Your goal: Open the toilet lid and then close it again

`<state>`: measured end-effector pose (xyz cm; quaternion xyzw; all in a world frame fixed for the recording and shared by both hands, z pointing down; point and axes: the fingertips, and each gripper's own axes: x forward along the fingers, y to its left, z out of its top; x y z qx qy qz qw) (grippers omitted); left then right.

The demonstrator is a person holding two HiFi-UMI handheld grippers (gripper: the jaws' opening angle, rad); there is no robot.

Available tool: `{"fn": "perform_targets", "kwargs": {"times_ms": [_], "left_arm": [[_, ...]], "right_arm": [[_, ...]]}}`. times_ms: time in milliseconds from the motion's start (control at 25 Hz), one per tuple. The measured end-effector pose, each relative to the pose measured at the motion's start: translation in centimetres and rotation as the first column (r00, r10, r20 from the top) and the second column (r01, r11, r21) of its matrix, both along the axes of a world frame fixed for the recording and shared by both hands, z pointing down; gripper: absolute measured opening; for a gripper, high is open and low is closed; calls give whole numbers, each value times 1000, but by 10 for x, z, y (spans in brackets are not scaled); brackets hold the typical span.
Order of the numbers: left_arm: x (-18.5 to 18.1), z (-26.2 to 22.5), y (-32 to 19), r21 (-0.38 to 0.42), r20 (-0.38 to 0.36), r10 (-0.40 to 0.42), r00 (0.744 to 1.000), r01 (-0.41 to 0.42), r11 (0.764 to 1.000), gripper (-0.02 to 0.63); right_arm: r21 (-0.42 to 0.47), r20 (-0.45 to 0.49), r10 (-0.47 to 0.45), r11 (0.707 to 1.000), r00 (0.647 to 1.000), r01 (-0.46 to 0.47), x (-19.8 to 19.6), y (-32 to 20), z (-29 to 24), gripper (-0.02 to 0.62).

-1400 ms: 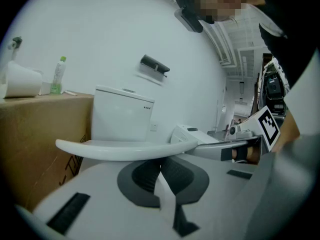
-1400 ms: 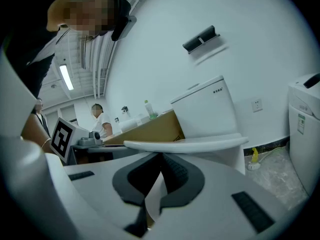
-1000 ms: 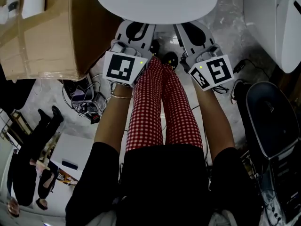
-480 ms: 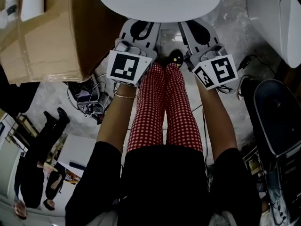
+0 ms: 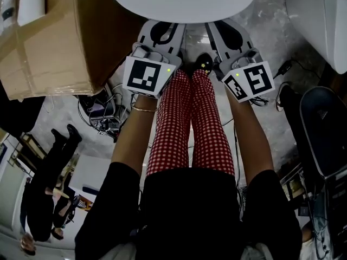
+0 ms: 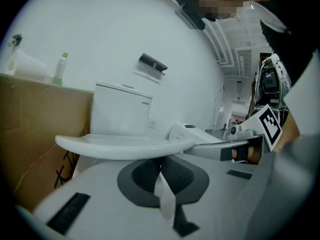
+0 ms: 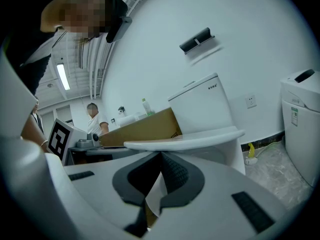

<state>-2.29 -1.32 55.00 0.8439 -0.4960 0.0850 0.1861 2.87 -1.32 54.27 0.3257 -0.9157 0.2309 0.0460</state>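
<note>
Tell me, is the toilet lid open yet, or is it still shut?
Nothing looks done: the toilet lid lies flat and down. In hand: the left claw and the right claw are both shut, with their tips right at the lid's front edge. I cannot tell whether they touch it. Left to do, judging by this: lift the lid up, then lower it again.

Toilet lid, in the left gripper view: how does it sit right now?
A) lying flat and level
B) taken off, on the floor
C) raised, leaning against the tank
A: the toilet lid lies flat and level in front of the tank, not leaning against it.
</note>
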Motion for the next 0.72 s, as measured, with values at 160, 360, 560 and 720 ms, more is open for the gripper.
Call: {"fn": "perform_targets", "kwargs": {"times_ms": [160, 360, 560, 720], "left_arm": [[0, 7, 5, 0, -1, -4, 1000, 4, 1000, 5], [-1, 13, 10, 2, -1, -5, 1000, 5, 1000, 5], [0, 18, 11, 4, 5, -10, 1000, 10, 1000, 5], [0, 24, 13, 3, 8, -14, 1000, 14, 1000, 5]], "right_arm": [[-1, -5, -10, 1000, 1000, 10, -1, 5, 7, 18], [3, -13, -35, 999, 999, 35, -1, 9, 13, 18], [3, -10, -49, 999, 999, 49, 0, 10, 19, 18], [4, -13, -55, 998, 998, 55, 0, 11, 24, 18]]}}
